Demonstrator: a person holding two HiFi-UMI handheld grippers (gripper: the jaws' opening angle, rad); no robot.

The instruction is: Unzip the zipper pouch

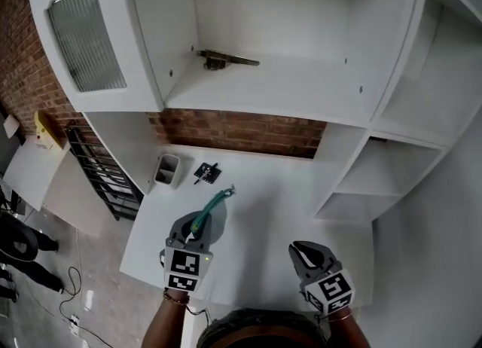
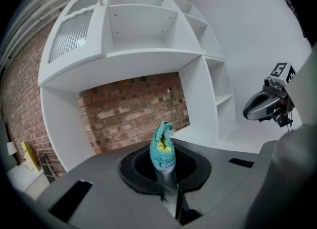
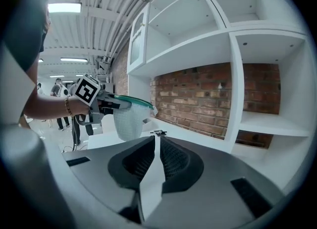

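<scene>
While the left hand-held gripper (image 1: 197,227) clamps shut on one end of the zipper pouch (image 1: 213,205), apparently anchoring it above the table (image 1: 263,211) toward 1 o'clock, the right hand-held gripper (image 1: 305,252) hangs closed, empty, at its 3 o'clock.

White mesh zipper pouch (image 3: 130,119), teal zipper edge uppermost, held aloft

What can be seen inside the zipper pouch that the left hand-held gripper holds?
In the gap at the teal end of the zipper pouch, something yellow shows. What it is, and anything deeper, is covered by the pouch and the left hand-held gripper.
</scene>
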